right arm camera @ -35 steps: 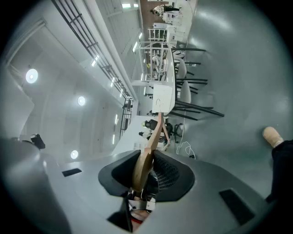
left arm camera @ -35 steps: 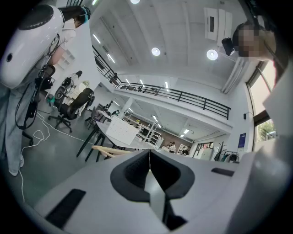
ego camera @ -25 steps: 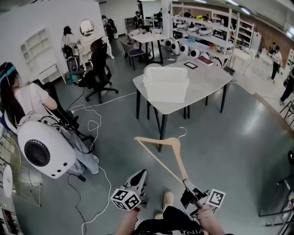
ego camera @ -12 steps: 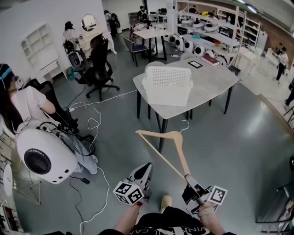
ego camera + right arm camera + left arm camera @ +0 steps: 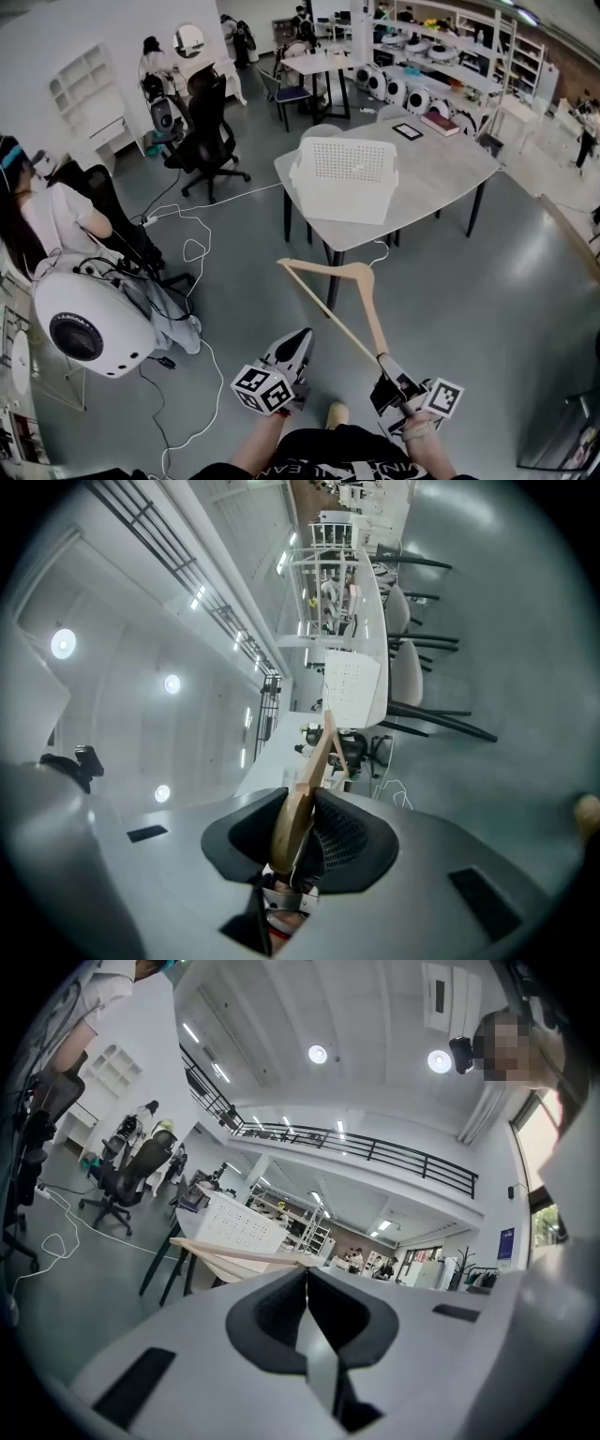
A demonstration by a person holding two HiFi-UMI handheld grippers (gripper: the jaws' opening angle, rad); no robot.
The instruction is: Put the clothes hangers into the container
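A wooden clothes hanger sticks up and forward from my right gripper, which is shut on one end of it, low in the head view. In the right gripper view the hanger runs out from between the shut jaws of the right gripper toward the white perforated container. The container stands on a grey table ahead. My left gripper is shut and holds nothing, to the left of the hanger. In the left gripper view, the left gripper points toward the hanger and the container.
A large white rounded device and a seated person are at the left. Cables trail over the grey floor. A black office chair stands beyond them. More tables and shelves are at the back.
The table and container have drawn slightly nearer in the view. The left gripper has risen a little. The right gripper still holds the hanger the same way.
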